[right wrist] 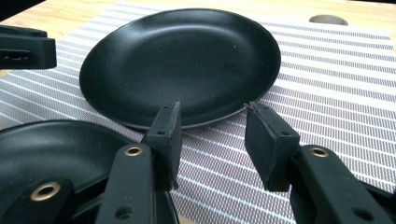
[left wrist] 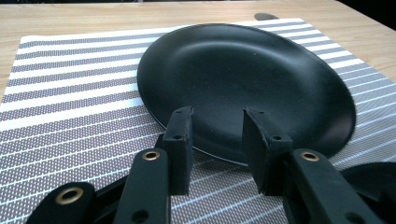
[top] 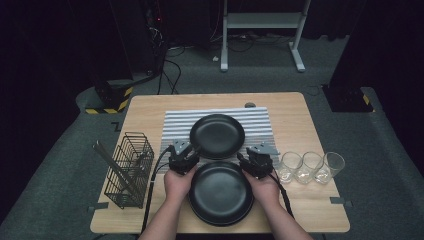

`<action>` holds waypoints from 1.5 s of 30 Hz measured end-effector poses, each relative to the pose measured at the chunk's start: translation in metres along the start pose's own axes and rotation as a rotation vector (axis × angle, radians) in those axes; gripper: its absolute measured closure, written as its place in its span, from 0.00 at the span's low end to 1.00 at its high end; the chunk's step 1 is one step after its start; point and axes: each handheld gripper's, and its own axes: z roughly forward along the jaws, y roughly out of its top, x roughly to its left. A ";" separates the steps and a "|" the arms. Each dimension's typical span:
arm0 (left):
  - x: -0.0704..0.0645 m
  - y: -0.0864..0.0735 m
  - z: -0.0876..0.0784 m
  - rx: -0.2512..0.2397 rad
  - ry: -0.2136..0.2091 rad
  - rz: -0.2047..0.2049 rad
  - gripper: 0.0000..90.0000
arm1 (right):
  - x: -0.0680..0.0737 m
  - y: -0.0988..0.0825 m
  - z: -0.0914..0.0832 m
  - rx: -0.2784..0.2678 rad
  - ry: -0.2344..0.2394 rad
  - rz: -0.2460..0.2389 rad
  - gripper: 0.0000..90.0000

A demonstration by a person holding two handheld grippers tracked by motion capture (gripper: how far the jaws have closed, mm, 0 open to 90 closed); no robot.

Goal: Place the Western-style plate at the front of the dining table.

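On table point(top: 150, 107), left to right: wire rack point(top: 129, 170), left gripper point(top: 183, 156), two black plates, right gripper point(top: 258, 161), three glasses point(top: 312, 167). Far plate point(top: 217, 136) lies flat on striped mat point(top: 175, 122), near plate point(top: 220, 192) just in front of it between the hands. Left gripper point(left wrist: 217, 123) jaws part open over far plate's point(left wrist: 243, 79) near rim, gripping nothing; right gripper point(right wrist: 212, 122) part open at far plate's point(right wrist: 180, 63) near edge, nothing between pads.

We see a dark room with grey carpet point(top: 390, 165), a white metal frame point(top: 262, 22) at the back, tangled cables point(top: 170, 65), and 2 yellow-black striped bases point(top: 112, 100) beside the wooden table point(top: 310, 130).
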 end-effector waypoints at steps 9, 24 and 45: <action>-0.001 -0.008 -0.015 0.005 -0.031 0.016 0.70 | 0.002 -0.009 -0.014 -0.002 0.006 -0.022 0.61; 0.005 -0.030 -0.043 0.006 -0.057 0.041 0.68 | -0.003 -0.024 -0.041 -0.009 0.004 -0.037 0.61; 0.010 -0.052 -0.069 0.009 -0.065 0.062 0.59 | -0.009 -0.046 -0.062 0.023 0.010 -0.070 0.60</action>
